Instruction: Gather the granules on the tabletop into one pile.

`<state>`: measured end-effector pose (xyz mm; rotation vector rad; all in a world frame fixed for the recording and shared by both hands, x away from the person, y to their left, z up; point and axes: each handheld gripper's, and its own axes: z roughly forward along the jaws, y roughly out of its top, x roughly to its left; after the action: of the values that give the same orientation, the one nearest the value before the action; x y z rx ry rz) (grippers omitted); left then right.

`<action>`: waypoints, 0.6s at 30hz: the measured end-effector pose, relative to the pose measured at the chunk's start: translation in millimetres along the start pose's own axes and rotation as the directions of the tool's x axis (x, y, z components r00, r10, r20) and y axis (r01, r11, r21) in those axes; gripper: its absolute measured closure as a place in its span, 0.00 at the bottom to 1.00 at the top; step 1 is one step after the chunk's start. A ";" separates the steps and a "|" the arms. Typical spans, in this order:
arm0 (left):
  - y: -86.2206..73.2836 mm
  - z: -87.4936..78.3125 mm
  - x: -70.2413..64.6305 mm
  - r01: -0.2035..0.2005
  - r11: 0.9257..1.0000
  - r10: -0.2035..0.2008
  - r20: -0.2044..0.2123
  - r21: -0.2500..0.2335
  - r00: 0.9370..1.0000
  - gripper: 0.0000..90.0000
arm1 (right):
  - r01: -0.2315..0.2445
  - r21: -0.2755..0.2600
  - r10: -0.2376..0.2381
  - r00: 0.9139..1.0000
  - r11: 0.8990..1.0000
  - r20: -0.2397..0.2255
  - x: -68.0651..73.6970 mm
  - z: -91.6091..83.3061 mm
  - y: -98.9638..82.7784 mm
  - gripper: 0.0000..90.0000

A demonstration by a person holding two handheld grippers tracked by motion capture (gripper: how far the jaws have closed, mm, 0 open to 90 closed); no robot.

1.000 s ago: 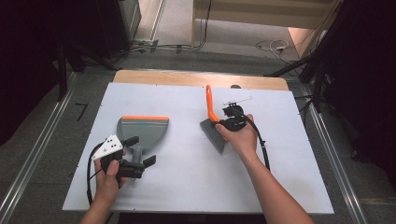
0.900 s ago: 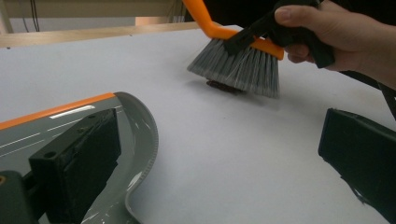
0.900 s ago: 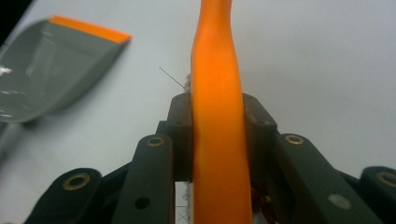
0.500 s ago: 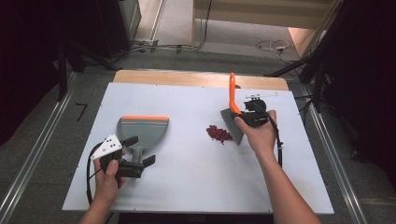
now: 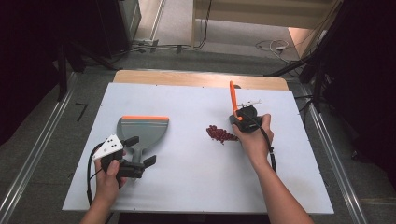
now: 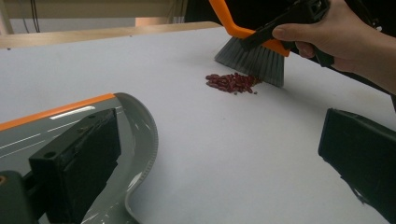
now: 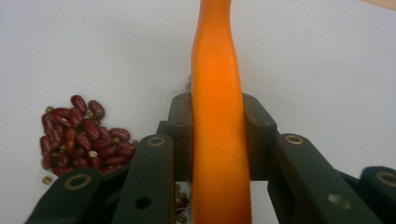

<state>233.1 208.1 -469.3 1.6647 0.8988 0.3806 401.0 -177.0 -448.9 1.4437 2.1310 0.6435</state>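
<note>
A grey dustpan with an orange front lip lies on the white table at the left. Its handle runs back between the jaws of my left gripper, which stand wide open around it without pressing; the same dustpan shows by the left jaw of that gripper. A small pile of red beans lies right of centre. My right gripper is shut on the orange handle of a hand brush, whose grey bristles rest just right of the beans.
A wooden board borders the table's far edge. Metal floor rails run along both sides, and cables lie on the floor behind. White tabletop stretches between the dustpan and the beans.
My right gripper has carried the brush to the right, off the spot it covered, and the bean pile now lies in the open. The left gripper and dustpan have not moved.
</note>
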 end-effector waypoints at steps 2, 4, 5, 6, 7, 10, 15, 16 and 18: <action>0.3 -1.0 0.8 0.000 1.000 0.000 -0.001 0.000 1.000 0.00 | 0.011 -0.002 -0.011 1.000 1.000 -0.002 5.7 1.0 1.9 0.76; 0.3 -1.5 1.2 0.001 1.000 -0.001 -0.001 -0.002 1.000 0.00 | 0.025 -0.005 -0.025 1.000 1.000 0.001 11.1 1.9 3.7 0.76; 0.4 -1.8 1.2 0.001 1.000 -0.001 -0.001 -0.003 1.000 0.00 | 0.028 -0.004 -0.028 1.000 1.000 0.000 12.3 2.1 4.2 0.76; 0.4 -1.9 1.1 0.002 1.000 -0.002 -0.001 -0.004 1.000 0.00 | 0.035 -0.005 -0.035 0.999 0.999 0.002 13.7 2.5 4.9 0.76; 0.4 -1.9 1.1 0.003 1.000 -0.003 -0.001 -0.004 1.000 0.00 | 0.036 -0.005 -0.036 0.999 0.999 0.000 14.6 2.6 5.3 0.76; 0.4 -1.5 1.0 0.002 1.000 -0.002 -0.001 -0.003 1.000 0.00 | 0.044 -0.007 -0.044 0.999 0.999 -0.005 14.2 2.2 5.6 0.76; 0.4 -1.4 1.2 0.003 1.000 -0.003 -0.003 -0.003 1.000 0.00 | 0.036 -0.033 -0.037 0.999 0.999 -0.024 6.1 -6.5 5.8 0.76; 0.4 -1.3 1.2 0.003 1.000 -0.003 -0.003 -0.001 1.000 0.00 | 0.031 -0.039 -0.032 0.999 0.999 -0.028 5.0 -8.2 5.8 0.76; 0.3 -0.8 1.0 0.003 1.000 -0.003 -0.002 -0.001 1.000 0.00 | 0.032 -0.050 -0.034 0.999 0.998 -0.038 2.0 -12.6 5.8 0.76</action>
<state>233.4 209.4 -468.9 1.6625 0.9028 0.3809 396.5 -174.5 -435.8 1.3773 2.1492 0.7121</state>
